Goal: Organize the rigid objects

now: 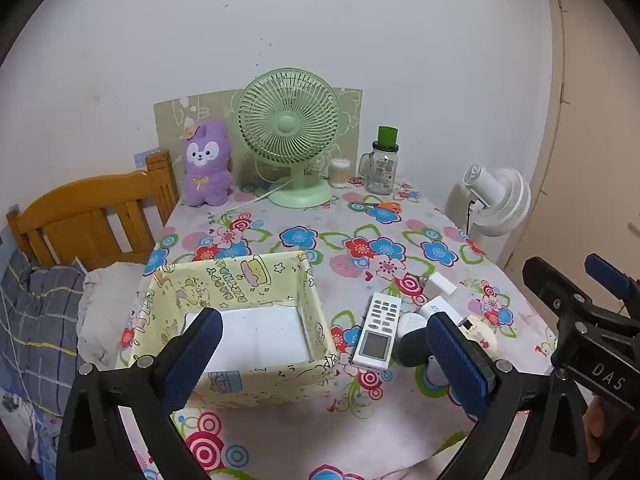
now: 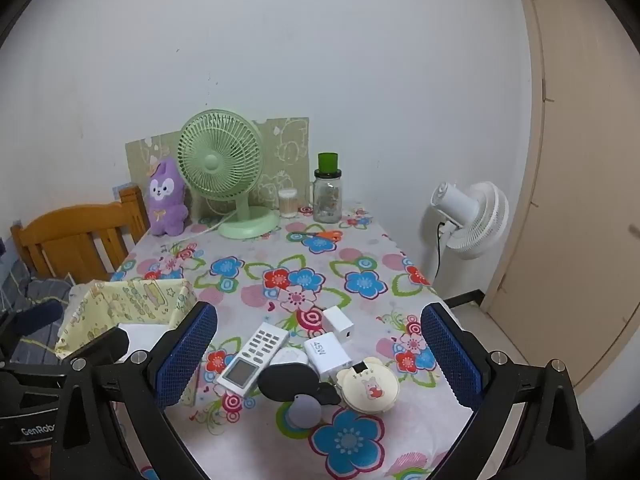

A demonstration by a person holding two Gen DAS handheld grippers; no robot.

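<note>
A yellow cartoon-print box [image 1: 240, 320] sits on the floral tablecloth, open on top; it also shows in the right wrist view [image 2: 132, 304]. To its right lies a cluster: a white remote [image 1: 378, 330] [image 2: 254, 356], two white chargers [image 2: 328, 350] [image 2: 339, 324], a black oval case [image 2: 286, 380], a cream round case with a bunny [image 2: 368, 390], and a grey disc [image 2: 305, 412]. My left gripper [image 1: 324, 356] is open and empty above the box's near wall. My right gripper [image 2: 320, 360] is open and empty over the cluster.
At the table's back stand a green desk fan [image 1: 290, 140], a purple plush [image 1: 206, 164], a cotton-swab jar [image 1: 339, 172], a glass jar with green lid [image 1: 382, 164] and orange scissors [image 1: 380, 206]. A wooden headboard [image 1: 88, 216] is left, a white floor fan [image 2: 468, 216] right.
</note>
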